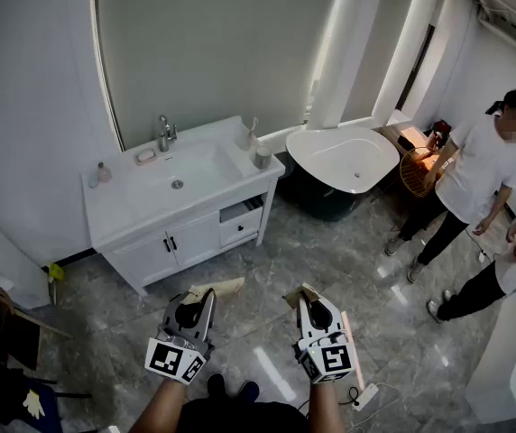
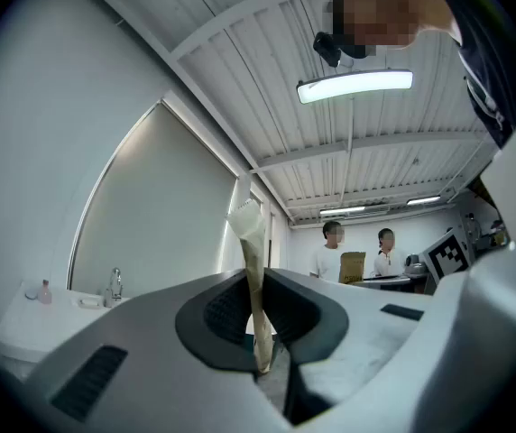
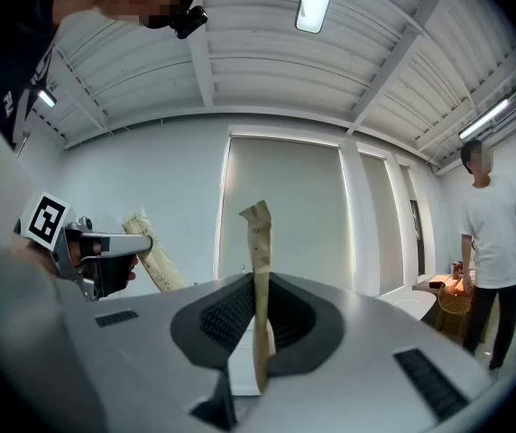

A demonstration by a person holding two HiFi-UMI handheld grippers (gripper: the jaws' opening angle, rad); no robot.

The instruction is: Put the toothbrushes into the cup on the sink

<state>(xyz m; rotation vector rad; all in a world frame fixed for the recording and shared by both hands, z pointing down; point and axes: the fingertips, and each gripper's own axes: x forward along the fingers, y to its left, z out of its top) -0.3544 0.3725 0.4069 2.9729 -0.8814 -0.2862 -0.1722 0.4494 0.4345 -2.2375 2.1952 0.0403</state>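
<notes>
The left gripper [image 1: 206, 299] is clamping a paper-wrapped toothbrush [image 1: 222, 287], jaws closed tight on it. The right gripper [image 1: 309, 307] is gripping a second toothbrush [image 1: 298, 293] the same way. Both are hovering over the floor, well apart from the sink [image 1: 132, 207], where the cup [image 1: 262, 157] is standing near the counter's right edge.
</notes>
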